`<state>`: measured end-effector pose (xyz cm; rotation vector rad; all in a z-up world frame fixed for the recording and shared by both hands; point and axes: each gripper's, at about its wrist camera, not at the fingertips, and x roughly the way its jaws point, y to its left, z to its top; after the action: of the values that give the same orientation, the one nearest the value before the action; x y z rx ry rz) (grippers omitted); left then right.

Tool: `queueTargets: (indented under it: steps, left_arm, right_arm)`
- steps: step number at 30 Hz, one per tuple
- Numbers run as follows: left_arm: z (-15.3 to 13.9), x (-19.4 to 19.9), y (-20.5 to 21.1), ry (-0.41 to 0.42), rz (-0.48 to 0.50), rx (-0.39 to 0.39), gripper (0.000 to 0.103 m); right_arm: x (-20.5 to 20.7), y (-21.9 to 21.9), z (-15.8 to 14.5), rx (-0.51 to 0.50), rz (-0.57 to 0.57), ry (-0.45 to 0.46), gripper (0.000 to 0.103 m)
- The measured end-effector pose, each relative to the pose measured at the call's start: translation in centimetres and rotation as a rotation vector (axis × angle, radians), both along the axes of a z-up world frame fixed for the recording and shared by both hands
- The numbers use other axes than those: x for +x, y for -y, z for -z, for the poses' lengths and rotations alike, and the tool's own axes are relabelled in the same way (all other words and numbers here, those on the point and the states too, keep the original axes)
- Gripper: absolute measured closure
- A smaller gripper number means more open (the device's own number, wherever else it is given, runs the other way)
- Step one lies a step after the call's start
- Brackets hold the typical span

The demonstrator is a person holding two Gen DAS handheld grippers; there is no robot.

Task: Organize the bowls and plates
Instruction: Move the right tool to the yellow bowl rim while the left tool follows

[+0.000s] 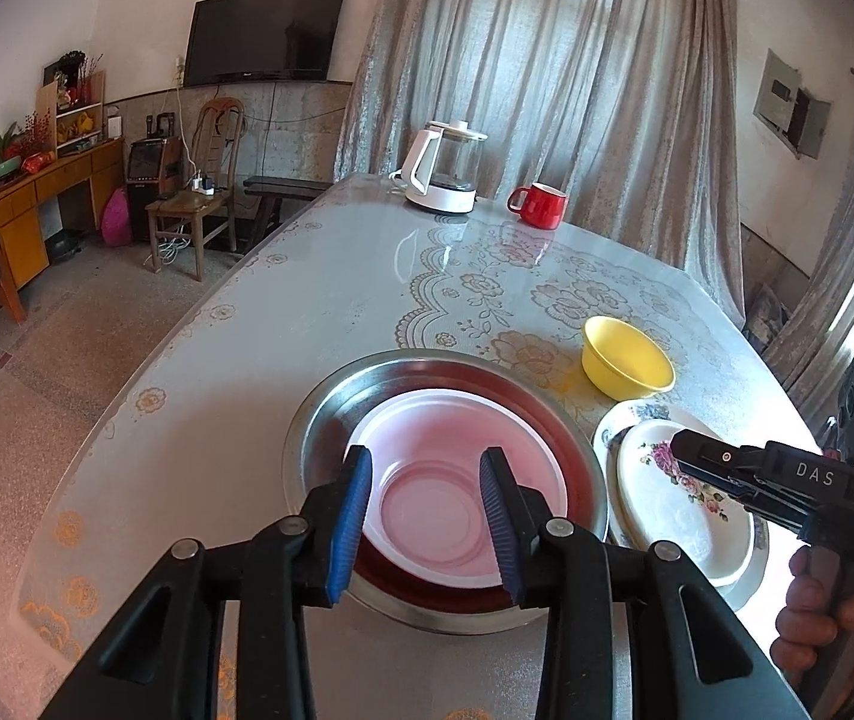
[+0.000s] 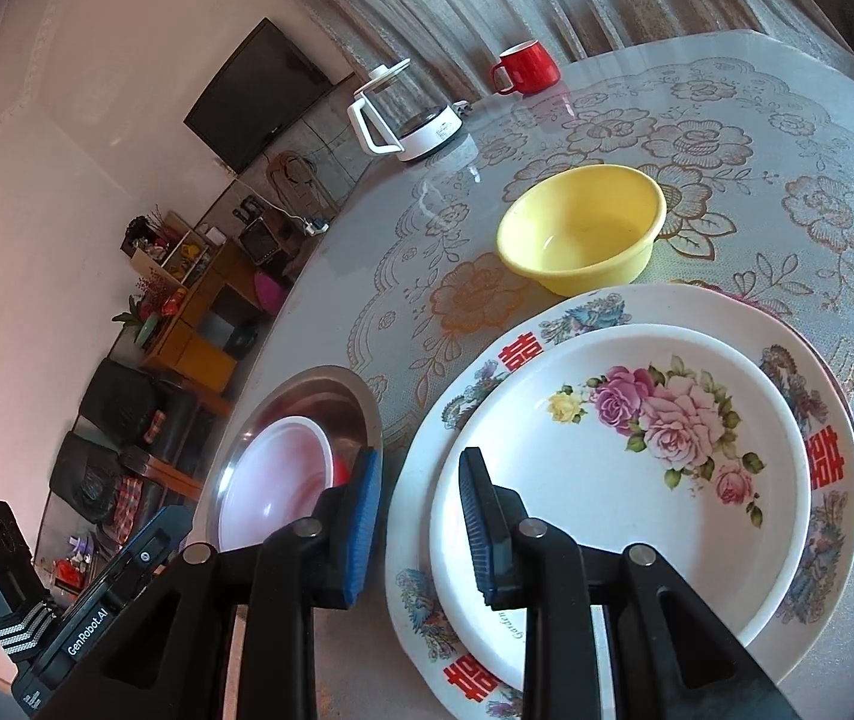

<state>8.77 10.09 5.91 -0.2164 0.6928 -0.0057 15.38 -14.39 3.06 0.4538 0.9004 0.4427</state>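
A steel basin (image 1: 330, 408) holds a red dish with a pink-white bowl (image 1: 457, 480) nested on top; it also shows in the right wrist view (image 2: 306, 402). My left gripper (image 1: 427, 516) is open above the pink bowl, empty. A rose-printed plate (image 2: 625, 468) lies on a larger patterned plate (image 2: 835, 438) to the right of the basin. My right gripper (image 2: 417, 522) is open over the plates' left rim, empty. A yellow bowl (image 2: 583, 228) stands behind the plates.
A white-based glass kettle (image 1: 442, 168) and a red mug (image 1: 538, 204) stand at the table's far side. The table (image 1: 336, 276) has a lace-print cloth under glass. Chairs and a desk stand at the left beyond the table edge.
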Motion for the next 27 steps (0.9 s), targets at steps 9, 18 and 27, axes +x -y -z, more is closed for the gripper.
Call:
queueTargets:
  steps: [9, 18, 27]
  left_arm:
    - [-0.6, 2.4, 2.4, -0.03, 0.071, -0.02, 0.065]
    - [-1.4, 8.0, 6.2, -0.086, 0.181, -0.112, 0.066]
    - [-0.3, 15.1, 9.7, -0.187, 0.19, -0.219, 0.068]
  right_arm:
    - [0.9, 5.0, -0.6, 0.02, 0.112, 0.006, 0.077]
    - [4.1, 9.0, -1.2, 0.041, 0.202, -0.001, 0.076]
    - [9.8, 10.0, 0.3, 0.042, 0.246, -0.072, 0.077]
